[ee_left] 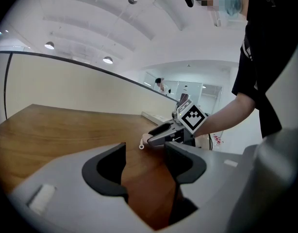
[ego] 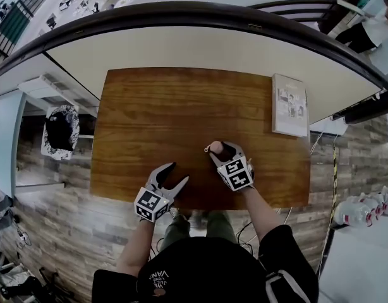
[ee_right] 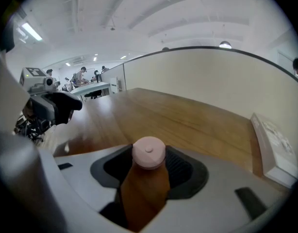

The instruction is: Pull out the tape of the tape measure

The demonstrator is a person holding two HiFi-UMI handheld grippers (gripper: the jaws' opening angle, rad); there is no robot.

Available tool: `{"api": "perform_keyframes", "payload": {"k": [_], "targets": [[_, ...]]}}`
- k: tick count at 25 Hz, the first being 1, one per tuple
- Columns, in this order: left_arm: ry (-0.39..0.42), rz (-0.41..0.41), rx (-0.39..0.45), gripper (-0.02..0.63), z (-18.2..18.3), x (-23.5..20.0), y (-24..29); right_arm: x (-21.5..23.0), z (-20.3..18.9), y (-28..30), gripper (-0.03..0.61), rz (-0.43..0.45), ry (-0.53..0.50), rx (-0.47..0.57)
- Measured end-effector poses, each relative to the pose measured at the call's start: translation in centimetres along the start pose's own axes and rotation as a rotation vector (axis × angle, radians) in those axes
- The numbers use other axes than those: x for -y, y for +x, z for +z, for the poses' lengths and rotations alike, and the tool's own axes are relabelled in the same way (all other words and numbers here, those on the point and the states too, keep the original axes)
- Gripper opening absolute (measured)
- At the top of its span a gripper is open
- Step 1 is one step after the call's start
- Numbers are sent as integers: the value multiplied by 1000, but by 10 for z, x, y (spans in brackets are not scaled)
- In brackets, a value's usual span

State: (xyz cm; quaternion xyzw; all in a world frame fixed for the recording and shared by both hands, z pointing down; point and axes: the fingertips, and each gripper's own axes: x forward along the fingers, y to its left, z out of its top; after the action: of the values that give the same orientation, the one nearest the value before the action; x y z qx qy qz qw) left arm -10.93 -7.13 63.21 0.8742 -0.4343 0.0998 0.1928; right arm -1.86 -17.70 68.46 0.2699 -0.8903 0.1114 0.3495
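right tongs (ego: 224,150) on tape measure (ee_right: 149,153), wooden table (ee_right: 188,115)

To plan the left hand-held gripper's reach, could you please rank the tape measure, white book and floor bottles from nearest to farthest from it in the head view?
From the left hand-held gripper:
1. tape measure, just right, in the right hand-held gripper.
2. white book, table's far right corner.
3. bottles, on the floor, far right.

Open tabletop (ego: 169,112); white box (ego: 289,104) far right
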Motion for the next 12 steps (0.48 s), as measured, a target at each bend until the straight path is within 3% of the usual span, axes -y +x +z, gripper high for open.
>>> {"api": "perform_keyframes", "payload": {"k": [12], "targets": [[119, -127, -13, 235, 22, 27, 32, -19, 38, -59, 218, -5, -1, 149]]}}
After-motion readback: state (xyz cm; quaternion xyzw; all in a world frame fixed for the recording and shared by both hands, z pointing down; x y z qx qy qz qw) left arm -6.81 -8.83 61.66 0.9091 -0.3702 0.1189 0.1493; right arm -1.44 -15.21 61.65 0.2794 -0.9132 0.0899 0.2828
